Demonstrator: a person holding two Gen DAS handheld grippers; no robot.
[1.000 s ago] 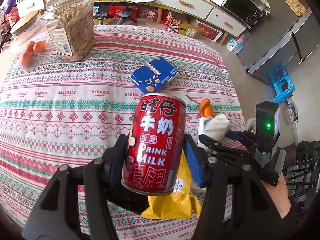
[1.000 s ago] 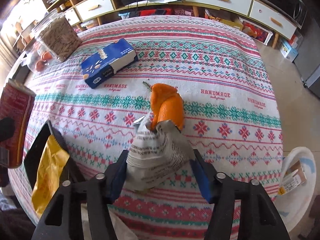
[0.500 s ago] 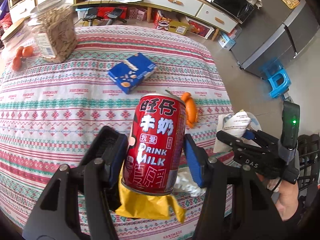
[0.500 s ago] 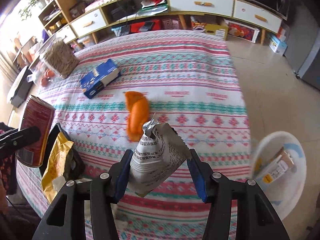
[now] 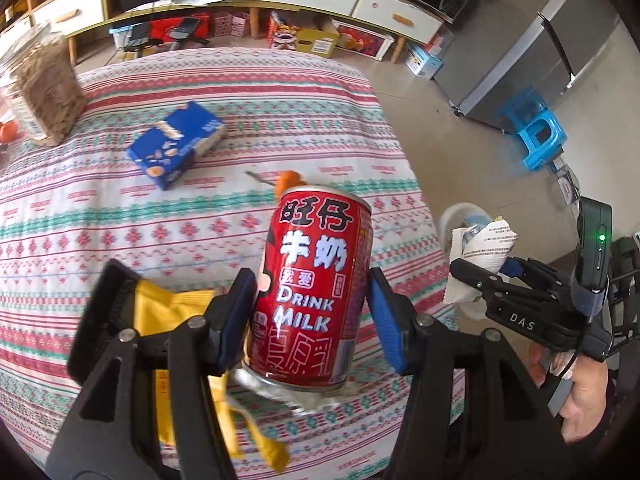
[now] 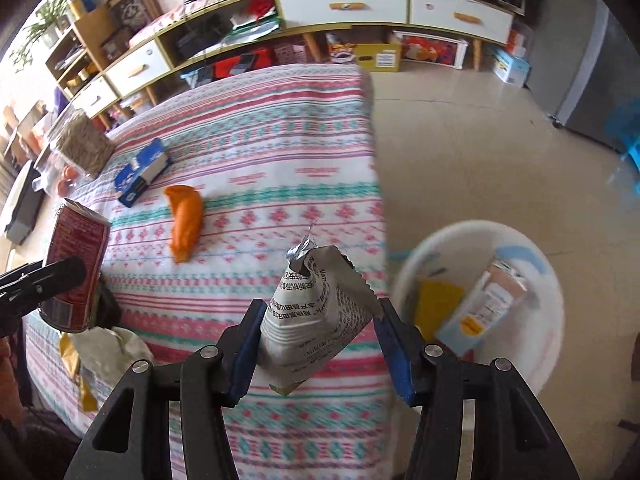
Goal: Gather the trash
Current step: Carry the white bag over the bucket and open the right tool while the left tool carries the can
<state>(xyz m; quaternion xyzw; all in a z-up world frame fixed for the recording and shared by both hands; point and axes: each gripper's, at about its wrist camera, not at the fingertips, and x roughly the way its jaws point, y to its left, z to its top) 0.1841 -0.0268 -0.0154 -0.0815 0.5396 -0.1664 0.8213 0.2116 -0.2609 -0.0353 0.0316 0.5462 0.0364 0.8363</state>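
Observation:
My left gripper (image 5: pixel 312 316) is shut on a red milk can (image 5: pixel 316 292), held upright above the table's near right part. The same red milk can (image 6: pixel 76 272) shows at the left of the right wrist view. My right gripper (image 6: pixel 316 344) is shut on a crumpled silver snack wrapper (image 6: pixel 320 320), held over the table's right edge beside a white trash bin (image 6: pixel 536 248) on the floor. The bin holds a carton and a yellow packet. That snack wrapper (image 5: pixel 484 252) and the right gripper (image 5: pixel 480 276) also appear at the right of the left wrist view.
On the striped tablecloth (image 5: pixel 200 216) lie a blue box (image 5: pixel 176 148), an orange peel (image 6: pixel 184 220) and a yellow bag (image 5: pixel 172 320) near the front edge. A jar of seeds (image 5: pixel 40 84) stands far left. A blue stool (image 5: pixel 536 132) and a grey cabinet stand on the floor.
Both grippers have swung to the right with their loads. The wrapper has gone from over the orange peel to the table's right edge, and the white bin has come into fuller view.

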